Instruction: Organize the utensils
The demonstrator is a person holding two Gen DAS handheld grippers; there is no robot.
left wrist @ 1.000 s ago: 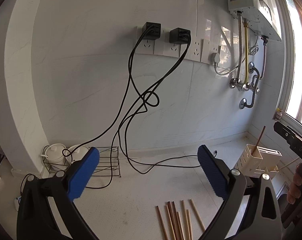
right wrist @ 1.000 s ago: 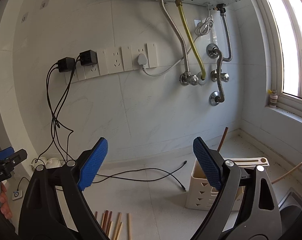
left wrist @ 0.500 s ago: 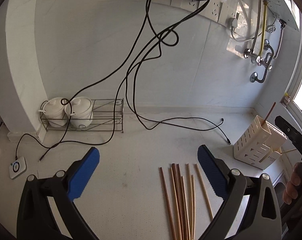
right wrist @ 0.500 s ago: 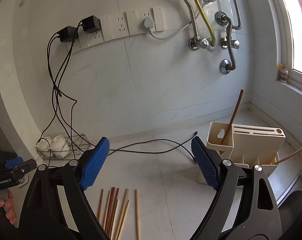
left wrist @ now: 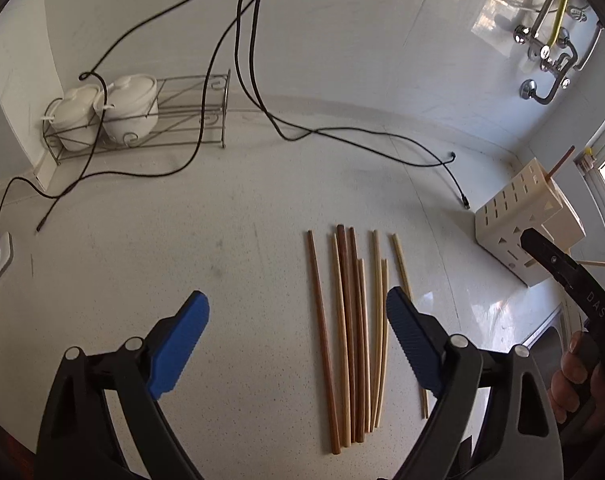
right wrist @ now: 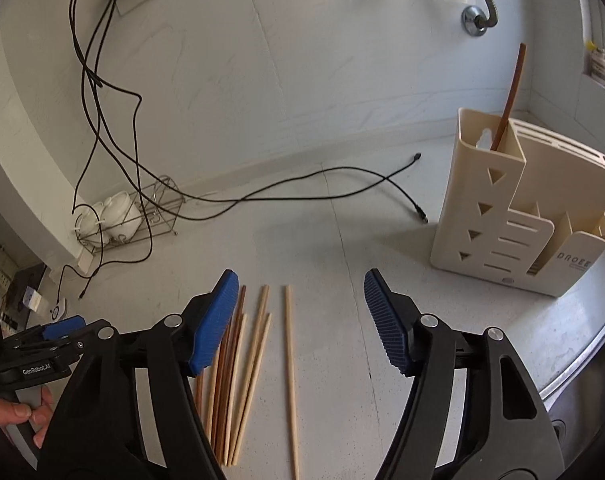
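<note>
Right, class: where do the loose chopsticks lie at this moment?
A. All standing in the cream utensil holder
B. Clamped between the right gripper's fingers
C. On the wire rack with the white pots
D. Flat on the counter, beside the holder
D: the chopsticks lie flat on the counter, apart from the utensil holder, and neither open gripper grips any.

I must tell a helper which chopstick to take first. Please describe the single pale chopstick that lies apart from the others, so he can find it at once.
Start at the cream utensil holder on the white counter, then look toward the group of chopsticks lying in front. The single pale chopstick lies nearest the holder. Unlike its neighbours, it touches none of them.
</note>
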